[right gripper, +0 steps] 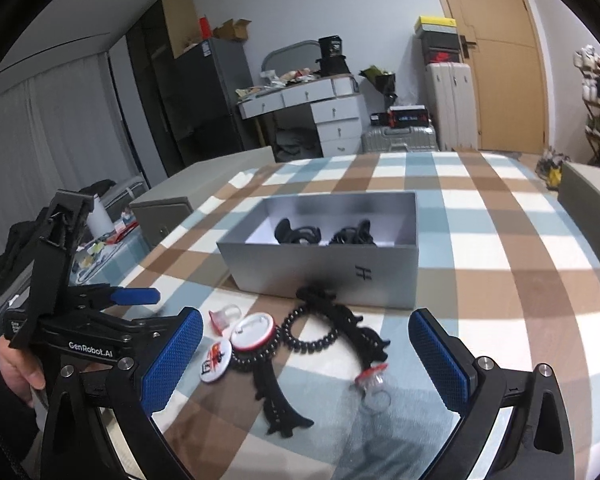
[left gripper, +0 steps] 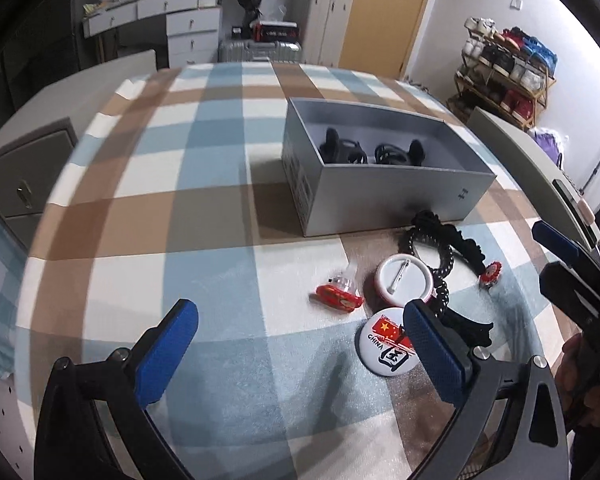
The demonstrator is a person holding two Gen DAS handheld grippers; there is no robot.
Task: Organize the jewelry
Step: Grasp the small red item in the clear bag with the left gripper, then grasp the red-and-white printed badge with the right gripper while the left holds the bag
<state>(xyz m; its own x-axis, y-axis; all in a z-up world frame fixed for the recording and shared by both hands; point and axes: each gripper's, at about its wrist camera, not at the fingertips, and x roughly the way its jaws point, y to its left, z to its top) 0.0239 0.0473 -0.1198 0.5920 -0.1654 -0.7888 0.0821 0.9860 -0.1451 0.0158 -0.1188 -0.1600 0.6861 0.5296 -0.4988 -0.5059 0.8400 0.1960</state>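
Nearest the left wrist camera, the left gripper [left gripper: 300, 344] hangs over the checked cloth [left gripper: 220, 240] on the counter, its blue jaws spread wide and holding nothing. Its right-hand pad partly covers a white badge printed "CHINA" [left gripper: 384, 346]. Just beyond that badge lies a second badge [left gripper: 404, 282], face down with its pin showing, and beside it a small red and clear trinket [left gripper: 338, 294]. A black coiled hair tie [left gripper: 428, 248] and a black hair claw [left gripper: 466, 244] lie between the badges and the grey box [left gripper: 380, 196]; another red trinket [left gripper: 490, 272] sits to their right. The open box already holds two black hair pieces [left gripper: 370, 150]. The right gripper [right gripper: 306, 354] hovers above the same pile, jaws likewise spread and empty, a black claw [right gripper: 278, 404] between them.
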